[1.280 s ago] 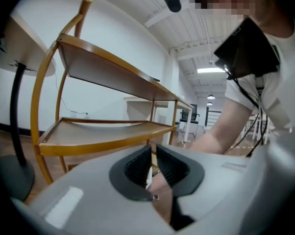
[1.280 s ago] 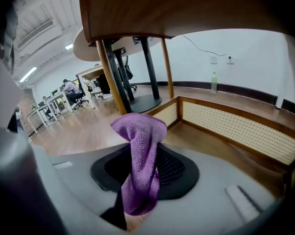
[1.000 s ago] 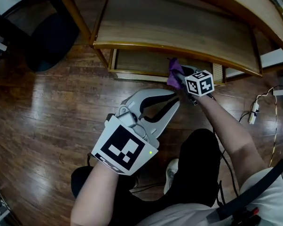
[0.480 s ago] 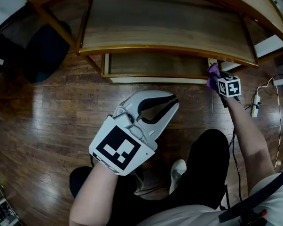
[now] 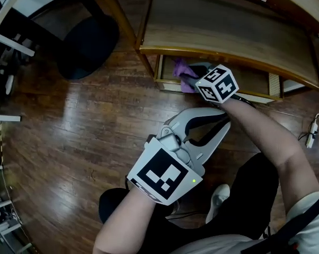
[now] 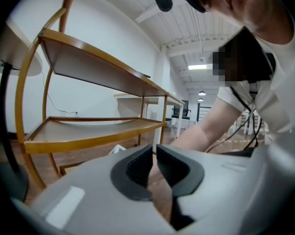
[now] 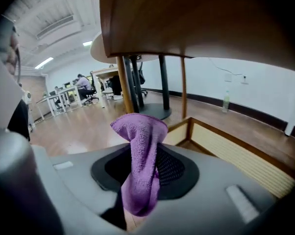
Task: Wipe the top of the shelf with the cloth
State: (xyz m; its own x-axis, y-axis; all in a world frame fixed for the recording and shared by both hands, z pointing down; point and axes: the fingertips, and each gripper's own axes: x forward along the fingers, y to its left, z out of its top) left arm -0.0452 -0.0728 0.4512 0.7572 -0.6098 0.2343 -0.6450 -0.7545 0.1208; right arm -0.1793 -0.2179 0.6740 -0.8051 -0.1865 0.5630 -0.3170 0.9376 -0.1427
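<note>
The wooden shelf (image 5: 228, 30) fills the top of the head view, its tiers seen from above. A purple cloth (image 5: 179, 67) hangs pinched in my right gripper (image 5: 194, 75), at the front edge of the lowest tier (image 5: 255, 83) and just under the rim of the tier above. In the right gripper view the cloth (image 7: 140, 146) sticks up from the shut jaws of that gripper (image 7: 143, 158), with a shelf board (image 7: 196, 18) overhead. My left gripper (image 5: 223, 123) hovers over the floor in front of the shelf. Its jaws (image 6: 155, 155) are shut on nothing.
A dark round chair base (image 5: 88, 41) sits on the wood floor left of the shelf. White desk frames (image 5: 0, 41) line the left edge. A power strip with cable (image 5: 310, 131) lies at the right. The person's shoe (image 5: 220, 194) is below the left gripper.
My right gripper has carried the cloth from the right end of the lowest tier to its left part. The left gripper stays shut in front of the shelf.
</note>
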